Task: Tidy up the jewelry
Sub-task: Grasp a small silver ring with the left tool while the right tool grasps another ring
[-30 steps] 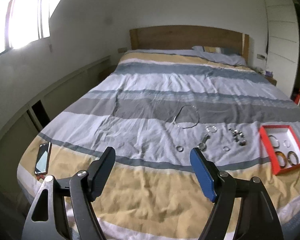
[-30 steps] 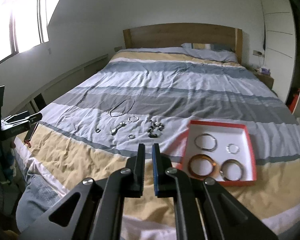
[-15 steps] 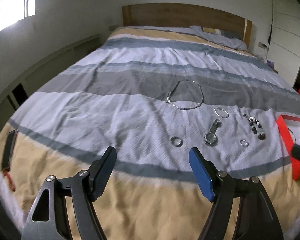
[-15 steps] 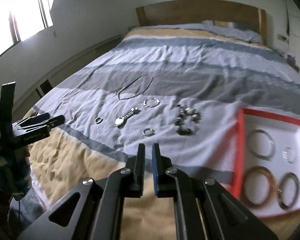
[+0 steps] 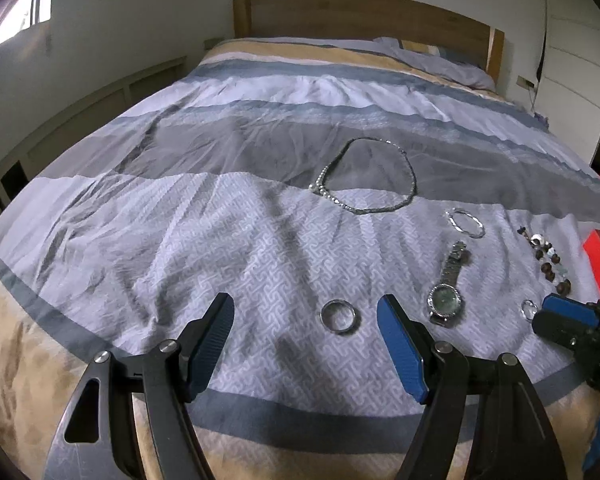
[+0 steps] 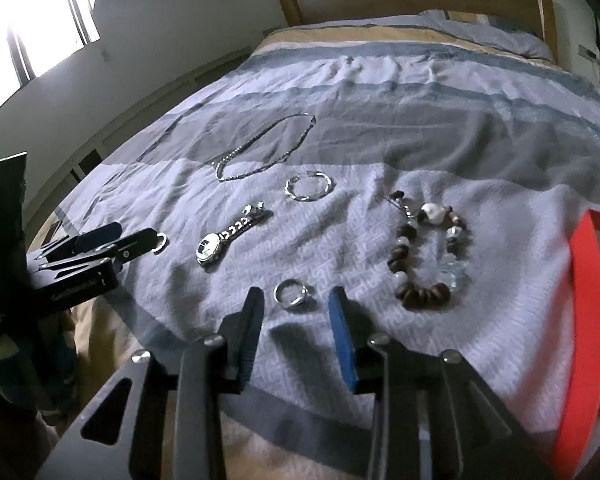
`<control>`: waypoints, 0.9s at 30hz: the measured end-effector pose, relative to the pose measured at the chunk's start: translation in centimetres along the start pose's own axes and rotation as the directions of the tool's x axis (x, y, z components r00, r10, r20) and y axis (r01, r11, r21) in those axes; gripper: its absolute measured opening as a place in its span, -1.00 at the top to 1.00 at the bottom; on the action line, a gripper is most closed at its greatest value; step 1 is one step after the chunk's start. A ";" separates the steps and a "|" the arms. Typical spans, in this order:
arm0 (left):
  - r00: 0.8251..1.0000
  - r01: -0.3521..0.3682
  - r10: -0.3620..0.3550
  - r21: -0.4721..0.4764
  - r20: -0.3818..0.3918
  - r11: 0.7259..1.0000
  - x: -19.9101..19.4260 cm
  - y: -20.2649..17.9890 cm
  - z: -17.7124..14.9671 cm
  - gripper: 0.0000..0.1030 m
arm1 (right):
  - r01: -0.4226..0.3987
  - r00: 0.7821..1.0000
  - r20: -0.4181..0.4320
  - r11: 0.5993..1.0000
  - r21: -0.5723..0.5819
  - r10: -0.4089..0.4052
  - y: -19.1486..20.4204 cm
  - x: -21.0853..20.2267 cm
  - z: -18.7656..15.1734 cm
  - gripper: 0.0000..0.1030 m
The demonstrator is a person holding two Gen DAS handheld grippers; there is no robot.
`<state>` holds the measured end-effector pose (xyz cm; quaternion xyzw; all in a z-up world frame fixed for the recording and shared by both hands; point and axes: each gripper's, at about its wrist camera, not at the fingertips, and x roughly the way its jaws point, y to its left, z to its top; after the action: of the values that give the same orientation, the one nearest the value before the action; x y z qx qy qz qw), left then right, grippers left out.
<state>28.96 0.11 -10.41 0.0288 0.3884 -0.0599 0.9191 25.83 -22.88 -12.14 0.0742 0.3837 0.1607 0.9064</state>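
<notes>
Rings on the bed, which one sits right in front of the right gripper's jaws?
The small silver ring beside the beaded bracelet; the other ring lies left of the watch.

Left gripper (image 5: 305,318): angled down, jaws spread wide, nothing pressed between the pads. Right gripper (image 6: 296,309): also angled down, jaws parted by a narrower gap, having just been opening, gripping nothing. Seen from the right wrist, left gripper (image 6: 118,240) reaching in low from the left edge; seen from the left wrist, right gripper's tips (image 5: 556,318) poking in at the right edge.
</notes>
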 end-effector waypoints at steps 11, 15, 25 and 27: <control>0.999 0.029 -0.030 -0.021 -0.042 0.999 2.2 0.4 -0.5 -0.16 | 0.026 1.000 -0.013 0.999 -0.039 -0.027 0.7 1.6 -0.1 0.39; 0.998 0.037 -0.037 -0.010 -0.043 0.999 2.5 0.2 -0.5 -0.16 | 0.028 1.000 -0.011 0.999 -0.047 -0.029 0.7 1.9 -0.2 0.39; 0.999 0.050 -0.049 0.042 -0.023 0.998 2.7 -1.0 -0.7 0.06 | 0.014 1.000 0.005 0.999 -0.037 -0.013 0.3 2.0 -0.5 0.44; 0.998 0.059 -0.058 0.048 -0.024 0.997 2.9 -1.2 -0.8 0.23 | 0.005 1.000 0.006 1.000 -0.027 -0.005 0.1 2.0 -0.5 0.58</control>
<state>30.26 -1.21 -13.02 0.0403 0.3977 -0.0960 0.9116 26.76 -22.09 -13.84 0.0614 0.3789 0.1634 0.9089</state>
